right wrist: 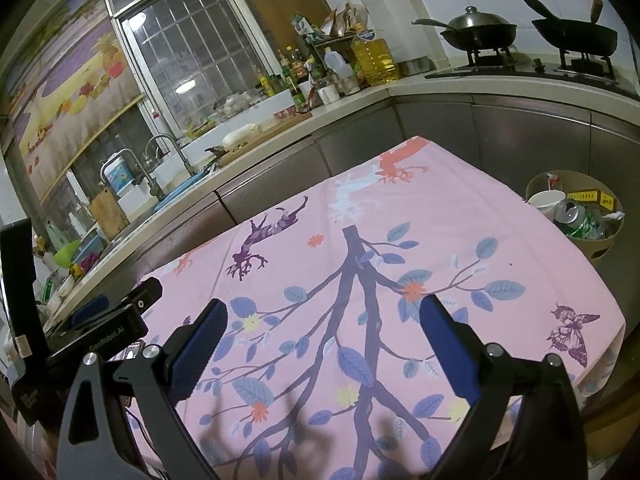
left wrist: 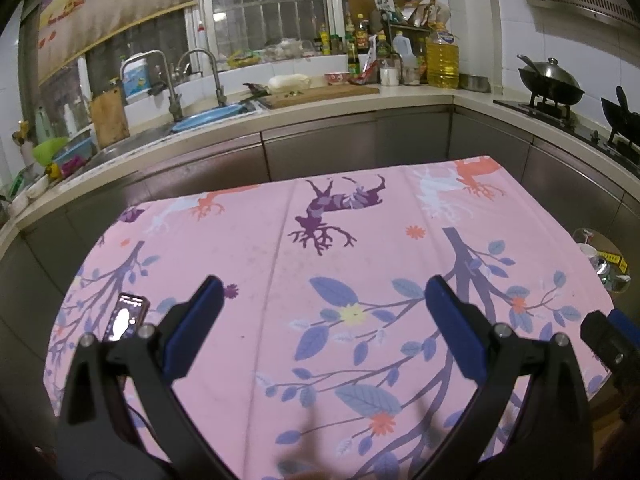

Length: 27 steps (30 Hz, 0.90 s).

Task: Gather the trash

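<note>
The pink cloth-covered surface (right wrist: 460, 240) is left open across its middle and right. A phone (left wrist: 125, 317) is laid near its left edge, and a trash bin (right wrist: 576, 212) is set just beyond the right edge.

Dim indoor light, heavy fisheye warping at edges, soft shadows along bottom.

Both wrist cameras look down across the pink tablecloth (left wrist: 360, 248) toward the counter (right wrist: 360, 100).

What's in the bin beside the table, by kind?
In the bin, right wrist view:
White paper cup: 1
Green drink can: 1
Yellow box: 1
Crumpled wrapper: 1
Total visible: 4
</note>
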Each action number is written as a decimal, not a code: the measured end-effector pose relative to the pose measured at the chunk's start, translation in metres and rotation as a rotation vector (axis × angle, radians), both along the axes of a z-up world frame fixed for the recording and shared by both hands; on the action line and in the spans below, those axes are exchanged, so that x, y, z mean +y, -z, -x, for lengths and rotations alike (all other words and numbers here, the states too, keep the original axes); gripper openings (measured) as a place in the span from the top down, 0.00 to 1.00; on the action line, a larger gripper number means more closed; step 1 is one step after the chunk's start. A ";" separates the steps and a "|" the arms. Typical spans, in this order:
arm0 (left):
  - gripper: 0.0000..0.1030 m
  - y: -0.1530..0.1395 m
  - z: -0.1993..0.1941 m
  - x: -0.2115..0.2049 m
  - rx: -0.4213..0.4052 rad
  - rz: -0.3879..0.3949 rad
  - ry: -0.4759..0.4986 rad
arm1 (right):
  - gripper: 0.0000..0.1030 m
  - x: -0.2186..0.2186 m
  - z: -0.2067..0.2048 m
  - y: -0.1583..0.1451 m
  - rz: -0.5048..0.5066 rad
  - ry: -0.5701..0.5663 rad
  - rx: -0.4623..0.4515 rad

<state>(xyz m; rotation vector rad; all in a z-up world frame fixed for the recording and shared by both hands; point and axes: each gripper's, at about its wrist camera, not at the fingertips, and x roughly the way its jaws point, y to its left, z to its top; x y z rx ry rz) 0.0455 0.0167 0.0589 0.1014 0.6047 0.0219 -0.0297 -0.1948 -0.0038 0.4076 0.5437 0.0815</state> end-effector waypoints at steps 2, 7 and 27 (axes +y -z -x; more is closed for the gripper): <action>0.06 0.001 0.000 0.000 -0.001 -0.001 -0.002 | 0.09 0.001 0.000 -0.002 0.002 -0.001 -0.003; 0.06 -0.002 0.001 0.001 0.006 0.015 0.003 | 0.09 0.002 -0.003 -0.008 0.012 -0.012 -0.009; 0.06 0.010 -0.001 0.010 0.050 0.044 -0.024 | 0.09 0.008 -0.009 -0.008 0.000 -0.033 -0.012</action>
